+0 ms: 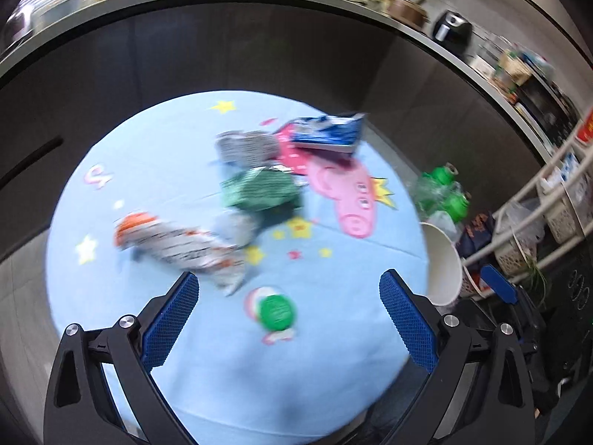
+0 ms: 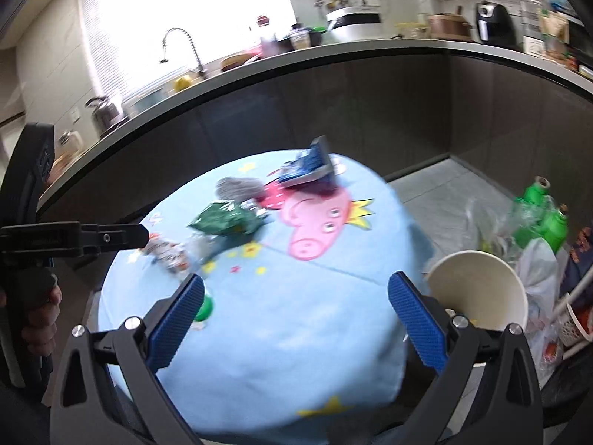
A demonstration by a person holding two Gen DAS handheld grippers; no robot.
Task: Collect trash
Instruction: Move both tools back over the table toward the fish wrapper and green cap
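The left hand-held gripper (image 1: 289, 319) is hovering over a round bench (image 1: 148, 170) covered in a light blue cartoon-print cloth, its blue-padded jaws spread wide with nothing between them. The right hand-held gripper (image 2: 296, 315) is likewise standing wide open and empty above the near part of the same bench.

Trash is lying scattered on the cloth: a crumpled green foil packet (image 1: 259, 189) near the middle, a grey crumpled wrapper (image 1: 246, 146) just behind it, a blue and white snack bag (image 1: 330, 133) at the far side, and a long silver and orange wrapper (image 1: 178, 244) nearer the left gripper. A round green lid (image 1: 277, 312) is sitting on the cloth between the left gripper's fingers in that view, though blur is hiding whether they are touching it.

A white paper cup (image 2: 478, 289) is standing just beside the bench's right edge, with green plastic bottles (image 2: 541, 215) in a clear bag behind it.
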